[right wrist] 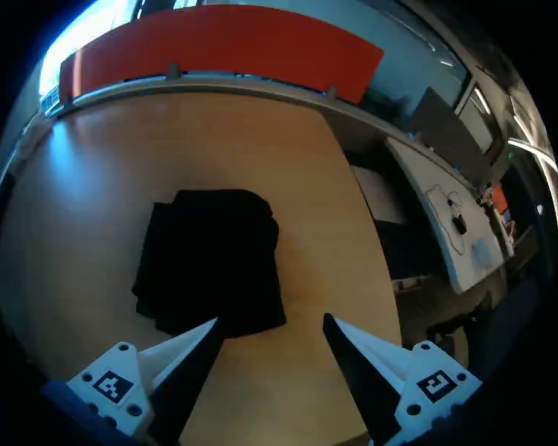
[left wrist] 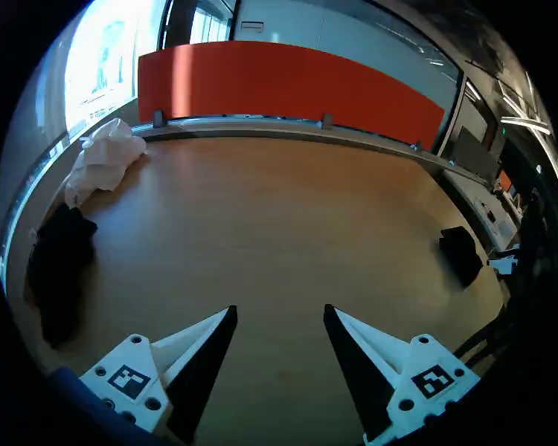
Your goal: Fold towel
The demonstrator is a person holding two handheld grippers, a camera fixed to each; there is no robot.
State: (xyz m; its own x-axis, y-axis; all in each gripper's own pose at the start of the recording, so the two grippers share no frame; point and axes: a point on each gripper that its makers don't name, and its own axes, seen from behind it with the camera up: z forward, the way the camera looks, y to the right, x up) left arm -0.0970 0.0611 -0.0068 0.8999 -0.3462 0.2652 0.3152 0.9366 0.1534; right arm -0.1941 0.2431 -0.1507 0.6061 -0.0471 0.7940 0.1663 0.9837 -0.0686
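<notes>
A folded black towel [right wrist: 210,260] lies flat on the wooden table [right wrist: 167,149] in the right gripper view, just ahead of my right gripper [right wrist: 271,321], which is open and holds nothing. The same folded towel [left wrist: 461,253] appears small at the table's right edge in the left gripper view. My left gripper [left wrist: 279,311] is open above bare wood. At the far left of that view lie a crumpled black cloth [left wrist: 59,267] and a crumpled white cloth [left wrist: 104,157].
An orange partition [left wrist: 279,82] runs along the table's far edge. Beyond the table's right edge stand another desk [right wrist: 443,215] with cables and a dark monitor [right wrist: 446,126]. Bright windows sit at the upper left.
</notes>
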